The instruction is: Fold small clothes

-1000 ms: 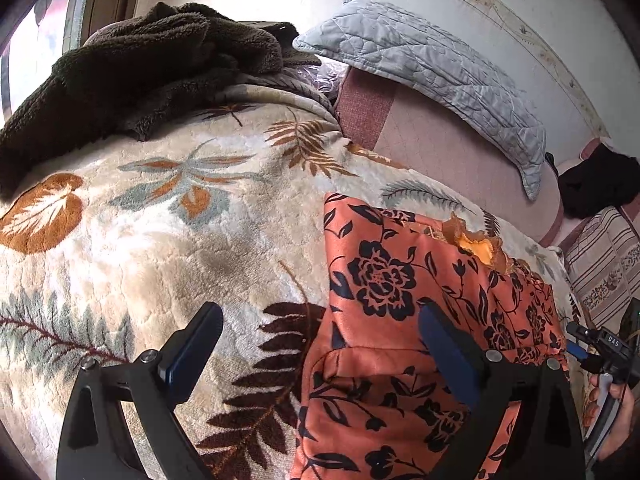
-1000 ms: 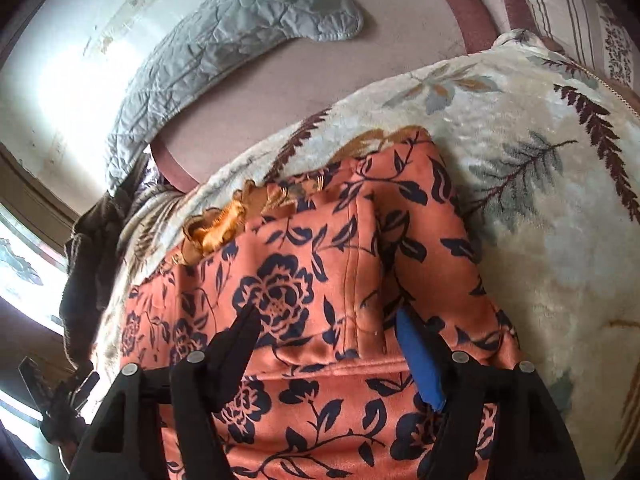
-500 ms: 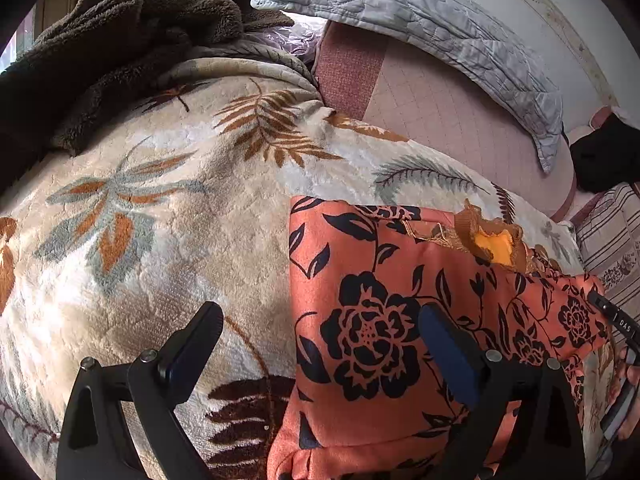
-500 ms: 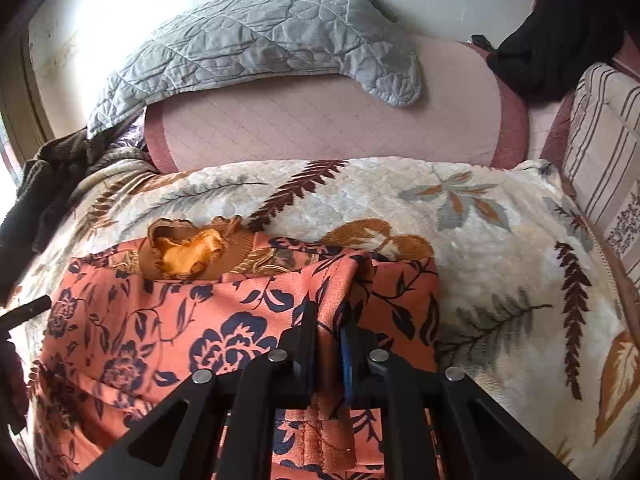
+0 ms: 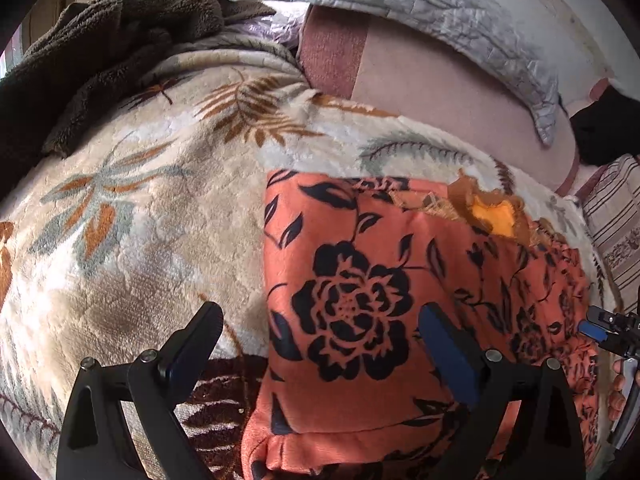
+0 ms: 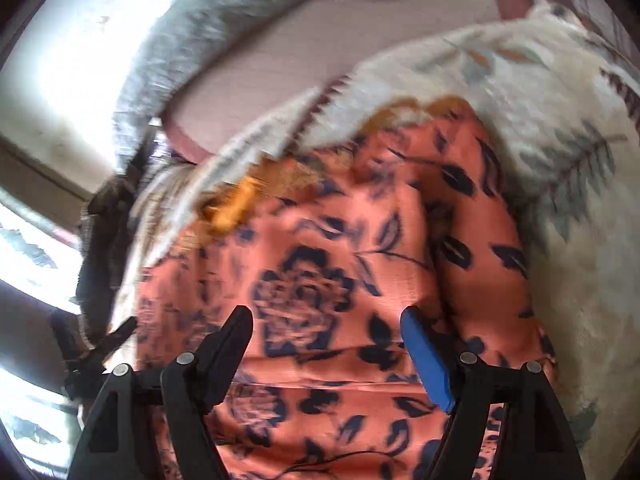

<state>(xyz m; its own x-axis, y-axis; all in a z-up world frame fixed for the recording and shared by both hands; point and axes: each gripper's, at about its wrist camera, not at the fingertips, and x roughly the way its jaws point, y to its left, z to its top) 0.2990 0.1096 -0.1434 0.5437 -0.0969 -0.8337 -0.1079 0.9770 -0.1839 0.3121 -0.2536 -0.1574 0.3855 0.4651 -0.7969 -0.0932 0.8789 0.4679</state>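
Note:
An orange garment with black flowers (image 5: 360, 280) lies spread on a cream leaf-patterned blanket (image 5: 140, 220), with a yellow lining (image 5: 492, 216) showing at its far edge. My left gripper (image 5: 320, 332) is open above the garment's left edge, with one finger over the blanket and the other over the cloth. In the blurred right wrist view, my right gripper (image 6: 326, 328) hovers over the garment (image 6: 320, 260). Its jaws are opening and nothing is pinched between them. A raised fold runs just right of its blue pad. The right gripper (image 5: 592, 319) also shows at the garment's right edge.
A dark brown fleece (image 5: 100, 52) is heaped at the blanket's far left. A grey quilted pillow (image 5: 420, 12) rests on a pink backrest (image 5: 440, 92). At the right are black cloth (image 5: 608, 128) and a striped cushion (image 5: 616, 216). A person's hand (image 5: 618, 396) holds the right gripper.
The right gripper closed on a fold of the garment, then let it go and now stands wide. The left gripper moved in lower over the garment's left edge.

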